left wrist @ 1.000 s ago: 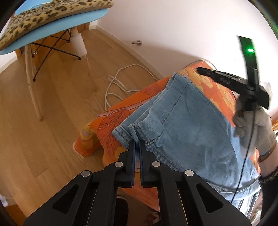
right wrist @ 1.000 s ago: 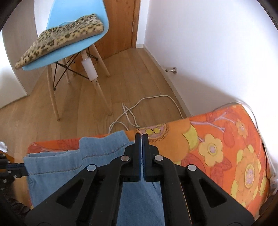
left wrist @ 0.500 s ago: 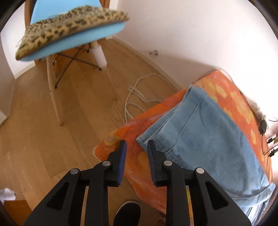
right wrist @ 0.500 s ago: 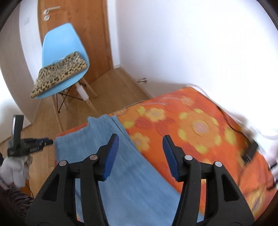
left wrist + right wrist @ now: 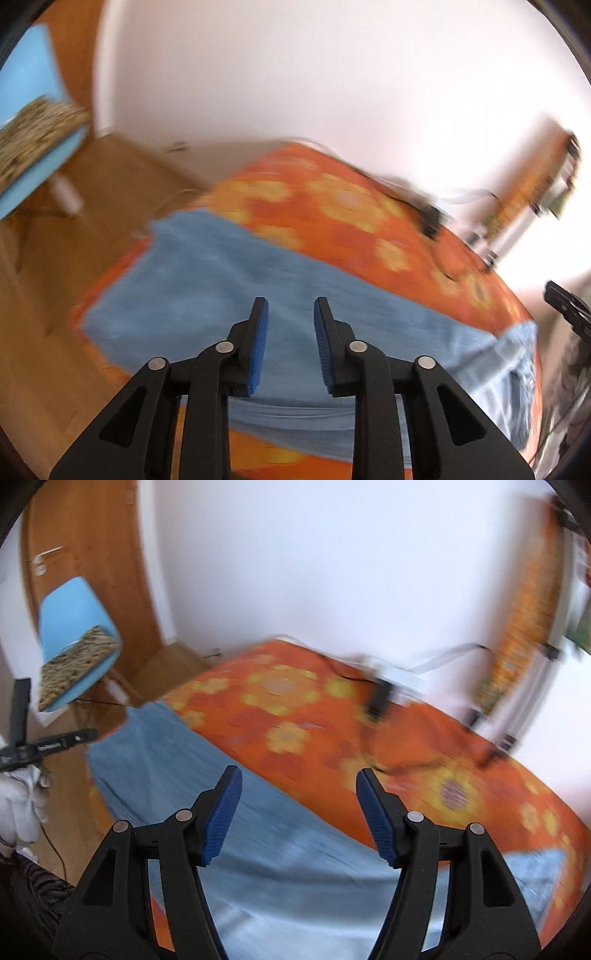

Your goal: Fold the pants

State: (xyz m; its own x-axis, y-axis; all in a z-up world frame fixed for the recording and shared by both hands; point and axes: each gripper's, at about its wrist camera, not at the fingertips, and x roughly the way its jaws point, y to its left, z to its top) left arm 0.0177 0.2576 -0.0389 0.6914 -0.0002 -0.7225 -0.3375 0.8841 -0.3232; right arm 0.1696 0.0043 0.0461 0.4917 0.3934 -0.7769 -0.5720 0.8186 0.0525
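While both views are smeared by blur, you can see the pants (image 5: 236, 291) lying flat along the near edge of the orange flowered bedspread (image 5: 332, 206) — one long blue strip, with nothing pinching it. Your left gripper (image 5: 289, 312) hangs above the denim with its blue pads parted and empty. Your right gripper (image 5: 297, 781) is spread wider still, also holding nothing, over the pants (image 5: 177, 760) where they meet the bedspread (image 5: 461, 794). Off to the left stands a blue chair (image 5: 70, 605) carrying a spotted cushion (image 5: 79, 653).
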